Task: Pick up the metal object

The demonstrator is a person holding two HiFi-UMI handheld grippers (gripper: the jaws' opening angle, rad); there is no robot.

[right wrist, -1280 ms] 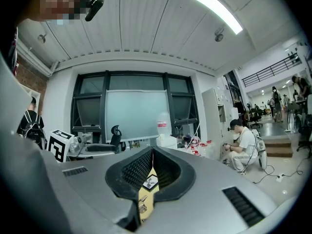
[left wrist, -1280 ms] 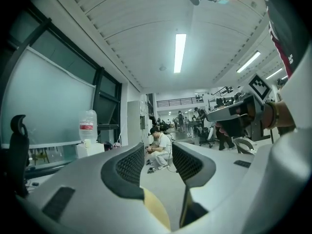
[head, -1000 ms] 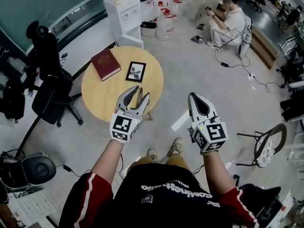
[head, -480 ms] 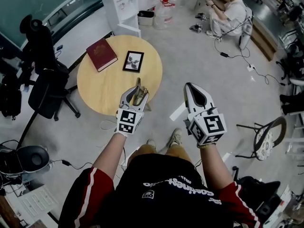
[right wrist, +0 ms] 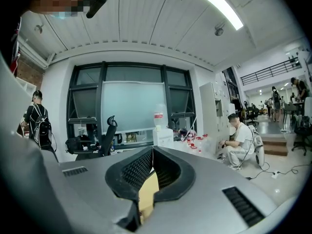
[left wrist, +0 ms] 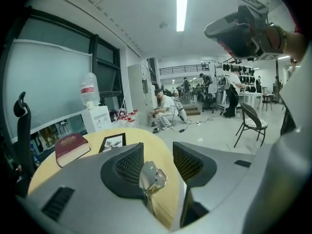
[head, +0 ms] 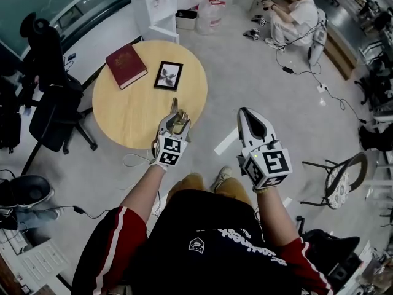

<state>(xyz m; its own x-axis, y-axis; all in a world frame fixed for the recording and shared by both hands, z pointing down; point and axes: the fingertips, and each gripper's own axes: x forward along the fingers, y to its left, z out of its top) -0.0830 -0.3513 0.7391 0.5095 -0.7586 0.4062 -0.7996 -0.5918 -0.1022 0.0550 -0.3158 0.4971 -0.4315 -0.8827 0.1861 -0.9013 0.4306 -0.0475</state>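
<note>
Round wooden table (head: 132, 121), grey floor (head: 258, 78)

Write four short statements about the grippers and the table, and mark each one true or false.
1. The left gripper holds the metal object between its jaws. True.
2. The right gripper has its jaws wide apart. False: they are together, with nothing between them.
3. The red book lies on the round table. True.
4. The picture frame lies on the floor. False: it lies on the table, beside the book.
</note>
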